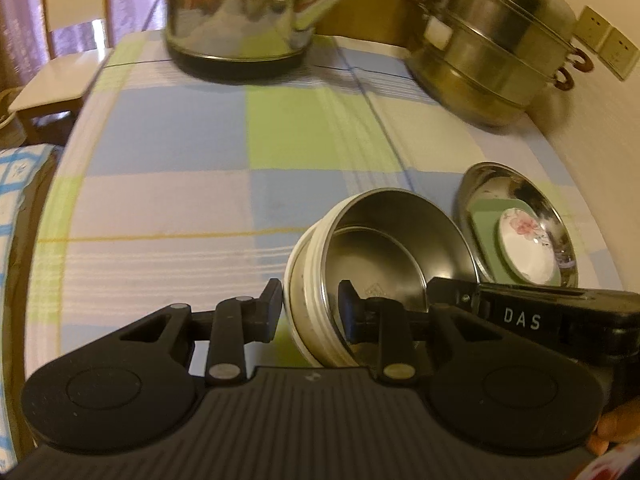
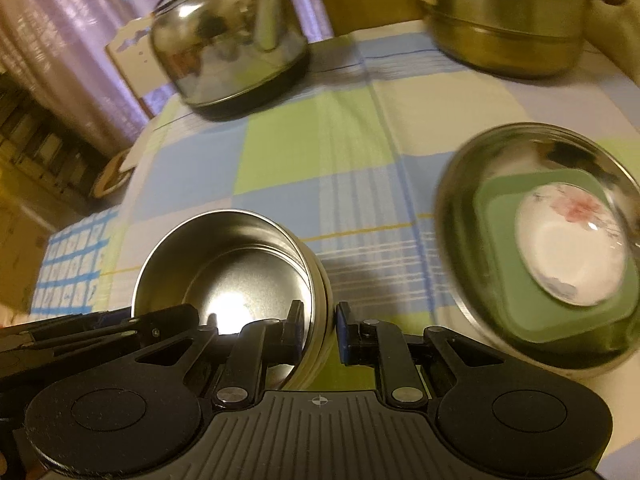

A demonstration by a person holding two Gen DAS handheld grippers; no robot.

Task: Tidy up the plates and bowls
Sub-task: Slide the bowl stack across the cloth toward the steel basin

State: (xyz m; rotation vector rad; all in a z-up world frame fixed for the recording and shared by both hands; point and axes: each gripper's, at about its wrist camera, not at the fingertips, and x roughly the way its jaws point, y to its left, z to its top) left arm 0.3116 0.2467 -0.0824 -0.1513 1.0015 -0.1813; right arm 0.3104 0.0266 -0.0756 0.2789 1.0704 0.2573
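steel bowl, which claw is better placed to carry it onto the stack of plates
Right. Both claws pinch the bowl's wall, but the right claw holds the side facing the plates; the left claw holds the far side.

Table's got a checked cloth (image 1: 224,136) on it, blue, green and pale squares, and the whole room has that warm yellowish indoor light. Lilac curtains (image 2: 72,40) hang behind, with a pale wooden chair (image 1: 60,60) pushed up near the far edge. Cream wall on the right has a couple of sockets (image 1: 608,42), and there's dark shelving (image 2: 44,136) off to the left, kinda blurry.
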